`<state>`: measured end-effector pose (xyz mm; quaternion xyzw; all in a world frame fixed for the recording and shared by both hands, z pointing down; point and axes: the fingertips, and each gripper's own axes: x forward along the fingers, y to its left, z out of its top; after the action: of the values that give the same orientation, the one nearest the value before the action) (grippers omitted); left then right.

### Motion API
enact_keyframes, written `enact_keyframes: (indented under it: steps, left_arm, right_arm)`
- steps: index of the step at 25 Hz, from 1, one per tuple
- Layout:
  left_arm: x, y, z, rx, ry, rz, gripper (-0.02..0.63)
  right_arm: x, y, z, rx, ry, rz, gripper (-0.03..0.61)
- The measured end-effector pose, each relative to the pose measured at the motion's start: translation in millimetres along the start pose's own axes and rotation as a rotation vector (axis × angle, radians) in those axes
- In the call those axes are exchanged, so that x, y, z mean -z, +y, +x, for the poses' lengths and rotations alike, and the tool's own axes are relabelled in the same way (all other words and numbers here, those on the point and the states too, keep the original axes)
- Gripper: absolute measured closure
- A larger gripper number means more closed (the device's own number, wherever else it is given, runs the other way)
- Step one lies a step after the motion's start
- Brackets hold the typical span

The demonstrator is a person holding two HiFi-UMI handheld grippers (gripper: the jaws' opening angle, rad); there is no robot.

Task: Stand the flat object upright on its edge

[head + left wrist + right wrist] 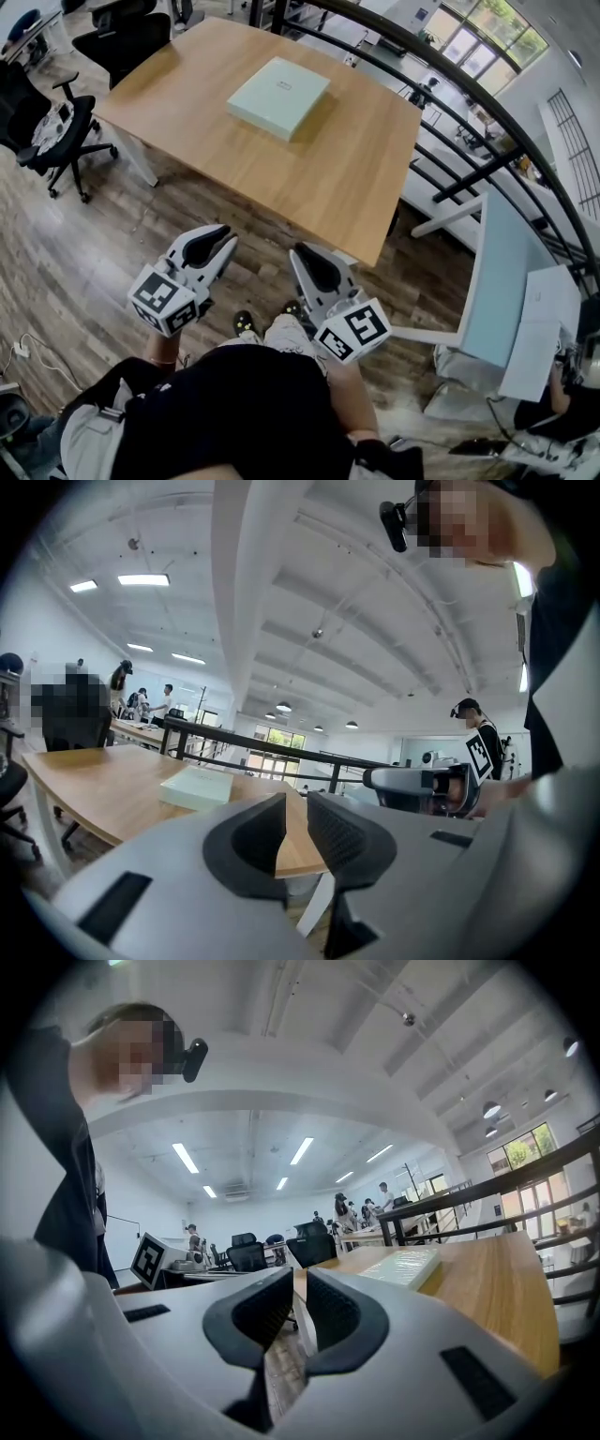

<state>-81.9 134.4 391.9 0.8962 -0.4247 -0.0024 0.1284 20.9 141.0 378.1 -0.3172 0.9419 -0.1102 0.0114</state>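
A flat pale green box lies face down on the wooden table, toward its far side. It shows low in the left gripper view as a box and in the right gripper view as a box. My left gripper hangs short of the table's near edge, over the floor, shut with nothing between its jaws. My right gripper is beside it, also short of the edge, shut and empty. Both point toward the table.
Black office chairs stand left of the table. A black railing runs along its far right side. A white side desk with papers stands at the right. Wooden floor lies under my grippers.
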Motion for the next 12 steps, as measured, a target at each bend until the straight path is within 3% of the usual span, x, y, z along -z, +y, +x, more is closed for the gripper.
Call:
enact_keyframes:
  steps: [12]
  left_arm:
    - [-13, 47, 3, -0.127, -0.001, 0.019, 0.551]
  right_arm:
    - [-14, -40, 44, -0.067, -0.049, 0.004, 0.546]
